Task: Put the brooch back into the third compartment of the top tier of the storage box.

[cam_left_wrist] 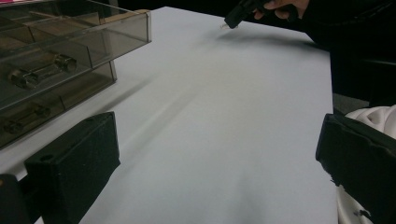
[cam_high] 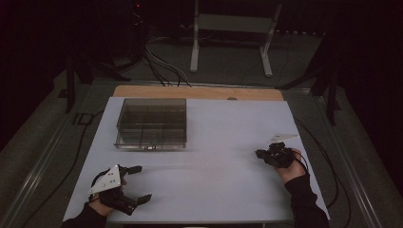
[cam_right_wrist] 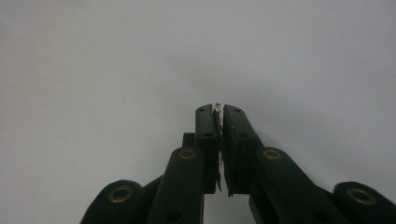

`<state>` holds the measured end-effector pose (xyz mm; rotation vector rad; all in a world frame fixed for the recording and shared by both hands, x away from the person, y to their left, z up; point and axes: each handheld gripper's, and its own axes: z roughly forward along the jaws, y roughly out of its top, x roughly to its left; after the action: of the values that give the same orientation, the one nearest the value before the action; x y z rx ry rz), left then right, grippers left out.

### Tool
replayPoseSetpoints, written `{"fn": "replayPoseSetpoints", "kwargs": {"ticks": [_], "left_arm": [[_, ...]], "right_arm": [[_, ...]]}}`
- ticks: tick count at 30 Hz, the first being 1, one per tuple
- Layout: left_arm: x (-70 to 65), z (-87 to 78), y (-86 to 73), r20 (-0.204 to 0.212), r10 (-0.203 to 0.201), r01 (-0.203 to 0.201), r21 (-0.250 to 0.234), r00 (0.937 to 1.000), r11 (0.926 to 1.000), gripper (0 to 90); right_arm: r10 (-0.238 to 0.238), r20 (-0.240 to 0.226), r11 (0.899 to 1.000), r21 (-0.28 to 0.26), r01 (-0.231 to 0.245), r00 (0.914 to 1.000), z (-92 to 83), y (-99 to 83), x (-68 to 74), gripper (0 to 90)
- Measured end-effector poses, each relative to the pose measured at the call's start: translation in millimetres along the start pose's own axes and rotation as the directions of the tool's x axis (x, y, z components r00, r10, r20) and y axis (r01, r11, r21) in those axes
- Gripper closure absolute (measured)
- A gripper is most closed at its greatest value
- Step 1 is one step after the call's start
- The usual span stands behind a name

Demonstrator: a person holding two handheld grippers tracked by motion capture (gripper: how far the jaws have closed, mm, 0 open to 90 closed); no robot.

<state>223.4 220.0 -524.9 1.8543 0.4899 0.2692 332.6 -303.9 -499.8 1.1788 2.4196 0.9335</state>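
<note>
Right gripper (cam_high: 259, 153) sits out at about 3 o'clock on the white table (cam_high: 214, 142), jaws pointing toward 9 o'clock, with the person's hand wrapped round it from behind. In the right gripper view its jaws are squeezed together on a thin, pale, flat sliver (cam_right_wrist: 217, 122) that pokes out a little at the tips and runs down the seam between the pads; can't tell what the sliver actually is, it's edge-on. From the left gripper view you can see the same gripper far off at the top with a small clear bit (cam_left_wrist: 228, 26) at its tip, right down by the tabletop, can't tell if touching. Left gripper (cam_high: 140, 183) is down at roughly 7 o'clock, jaws spread wide with nothing between them, just bare table. The smoky clear drawer box (cam_high: 152, 124) with its compartments sits at about 11 o'clock, well apart from both grippers; in the left gripper view its front shows two stacked drawers with clear handles (cam_left_wrist: 39, 72).
</note>
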Motion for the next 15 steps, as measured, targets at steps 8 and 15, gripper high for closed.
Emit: {"fn": "replayPoseSetpoints", "kwargs": {"ticks": [8,15], "left_arm": [[-0.1,-0.6,0.1,-0.002,-0.001,0.001,-0.004,1.0000,1.0000,0.6],[-0.6,-0.2,0.5,0.000,0.002,-0.002,-0.004,1.0000,1.0000,0.6]], "right_arm": [[-0.036,-0.017,0.999,0.009,0.036,0.9992,4.4,11.2,12.7,85.8],[-0.060,-0.034,0.998,0.005,0.060,0.9976,5.5,20.9,22.4,85.7]]}}
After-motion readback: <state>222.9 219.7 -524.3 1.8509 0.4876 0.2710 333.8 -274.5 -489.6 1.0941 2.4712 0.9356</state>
